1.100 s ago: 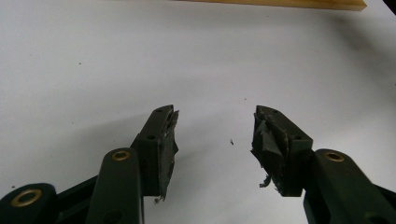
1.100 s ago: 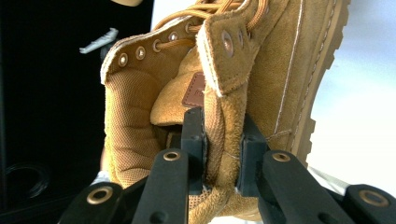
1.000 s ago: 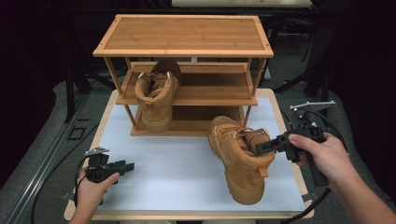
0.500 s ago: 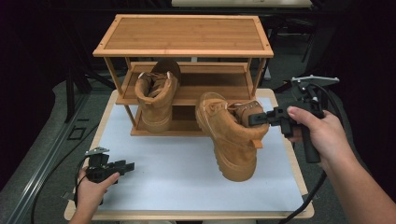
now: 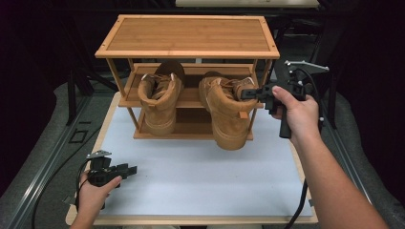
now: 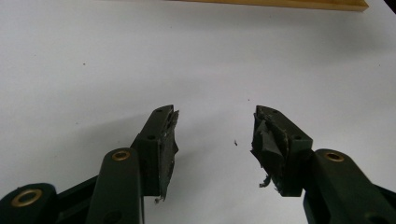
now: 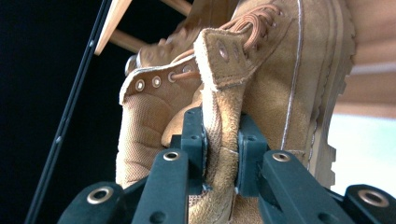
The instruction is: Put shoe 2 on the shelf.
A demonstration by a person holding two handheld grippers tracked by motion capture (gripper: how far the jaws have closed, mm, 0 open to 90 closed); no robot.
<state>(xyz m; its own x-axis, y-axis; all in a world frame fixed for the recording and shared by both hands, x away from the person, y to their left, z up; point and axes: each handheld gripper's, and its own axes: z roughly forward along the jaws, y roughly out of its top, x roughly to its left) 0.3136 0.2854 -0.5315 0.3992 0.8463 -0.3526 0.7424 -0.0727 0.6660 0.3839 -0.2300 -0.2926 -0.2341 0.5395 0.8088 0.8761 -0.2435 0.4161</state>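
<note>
R tongs [image 5: 249,93]: clamped on collar of boot [image 5: 228,114], carried heel-first to rack [image 5: 187,47] mid shelf, beside shelved boot [image 5: 160,102] to pair them | L tongs [image 5: 128,169]: wide, idle nr table [image 5: 200,181] front-left corner

The room is dark all around. A white surface [image 5: 200,176] with a wood edge stands on a grey floor [image 5: 43,157], where black cables lie

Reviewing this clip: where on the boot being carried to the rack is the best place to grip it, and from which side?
Grip the boot at its ankle collar, coming from the right, as the right tool does now. The collar is a thin, upright padded wall that fits between the jaws, while the sole and toe look too wide.
</note>
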